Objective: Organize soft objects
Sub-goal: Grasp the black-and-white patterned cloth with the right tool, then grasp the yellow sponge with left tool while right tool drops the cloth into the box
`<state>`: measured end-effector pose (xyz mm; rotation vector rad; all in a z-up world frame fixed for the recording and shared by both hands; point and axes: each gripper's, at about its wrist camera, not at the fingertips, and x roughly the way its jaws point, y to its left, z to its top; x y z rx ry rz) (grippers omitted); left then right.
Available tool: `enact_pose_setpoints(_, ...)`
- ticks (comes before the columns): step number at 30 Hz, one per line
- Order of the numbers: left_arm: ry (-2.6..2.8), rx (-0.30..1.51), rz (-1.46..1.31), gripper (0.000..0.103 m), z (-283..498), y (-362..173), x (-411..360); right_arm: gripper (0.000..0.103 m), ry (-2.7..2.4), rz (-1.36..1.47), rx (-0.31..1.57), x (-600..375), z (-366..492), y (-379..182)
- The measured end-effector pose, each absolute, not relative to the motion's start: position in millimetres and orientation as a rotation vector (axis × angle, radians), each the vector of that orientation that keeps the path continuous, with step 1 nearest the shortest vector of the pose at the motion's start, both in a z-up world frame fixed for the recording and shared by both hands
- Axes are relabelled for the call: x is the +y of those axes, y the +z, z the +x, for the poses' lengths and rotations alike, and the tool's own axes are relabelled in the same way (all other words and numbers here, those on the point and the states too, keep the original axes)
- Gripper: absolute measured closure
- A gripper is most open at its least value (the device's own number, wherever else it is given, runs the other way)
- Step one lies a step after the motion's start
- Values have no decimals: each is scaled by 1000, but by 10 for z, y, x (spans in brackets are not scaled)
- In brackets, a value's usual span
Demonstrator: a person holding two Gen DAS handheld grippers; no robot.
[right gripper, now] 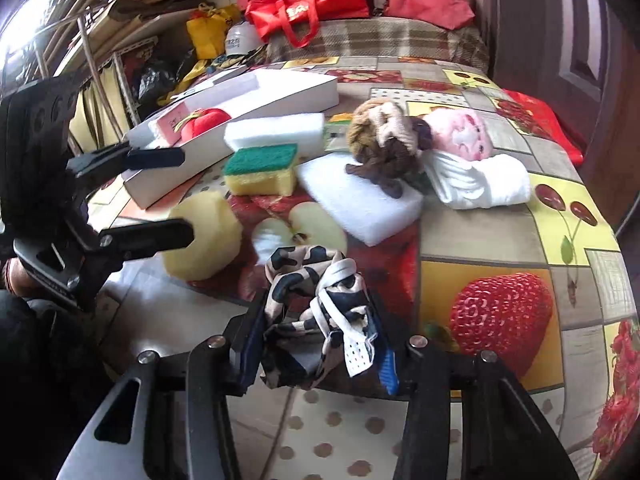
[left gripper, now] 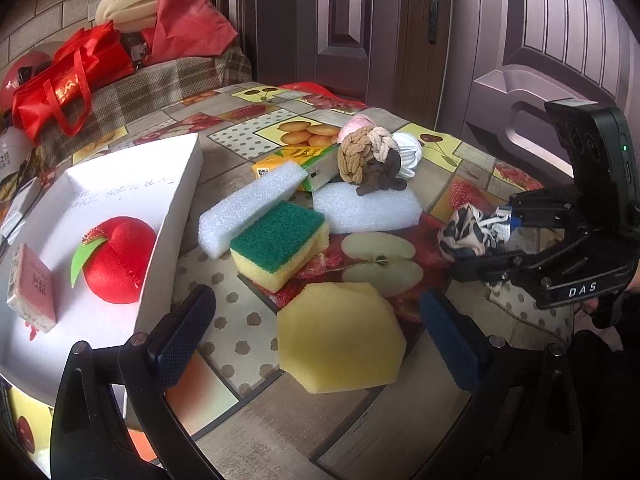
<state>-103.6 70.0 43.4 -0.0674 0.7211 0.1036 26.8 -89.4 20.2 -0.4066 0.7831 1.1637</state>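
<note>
My left gripper (left gripper: 320, 344) is open and empty, its jaws on either side of a yellow hexagonal sponge (left gripper: 340, 340) on the table. My right gripper (right gripper: 320, 352) is shut on a black, cream and white patterned cloth (right gripper: 316, 300), held just above the table; it also shows in the left wrist view (left gripper: 472, 232). A white box (left gripper: 120, 184) at the left holds a red plush apple (left gripper: 118, 264) and a pink packet (left gripper: 34, 286). A green-topped yellow sponge (left gripper: 280, 244), two white foam blocks (left gripper: 248, 208) (left gripper: 368, 208) and a braided rope toy (left gripper: 370, 158) lie in the middle.
A tissue pack (left gripper: 304, 160), a pink plush (right gripper: 464, 132) and a folded white cloth (right gripper: 484, 180) lie at the far side of the fruit-print tablecloth (right gripper: 500, 300). Red bags (left gripper: 68, 76) sit on a checked seat behind. A dark door (left gripper: 360, 20) stands beyond the table.
</note>
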Motion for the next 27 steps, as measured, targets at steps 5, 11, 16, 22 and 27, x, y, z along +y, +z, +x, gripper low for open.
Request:
enact_pose_setpoints(5,85,848,-38,1,-849,270,608,56,1117,-274,779,-1079,504,358)
enact_pose_setpoints(11,67,868,26,38,-835,221,485,56,1132,-182,745,-1151,555,510)
enact_pose_setpoints(16,150,684,25,40,-1053,462,566,56,1165,-112,644,-1088,520,744)
enact_pose_setpoints(22,420,487,-81,39,-1330,666,1149,56,1142,-4,522,-874,494,920)
enact_pose_setpoints(27,572,437,-136,39,-1475,743,1628,56,1166,7,540,-637,467,894)
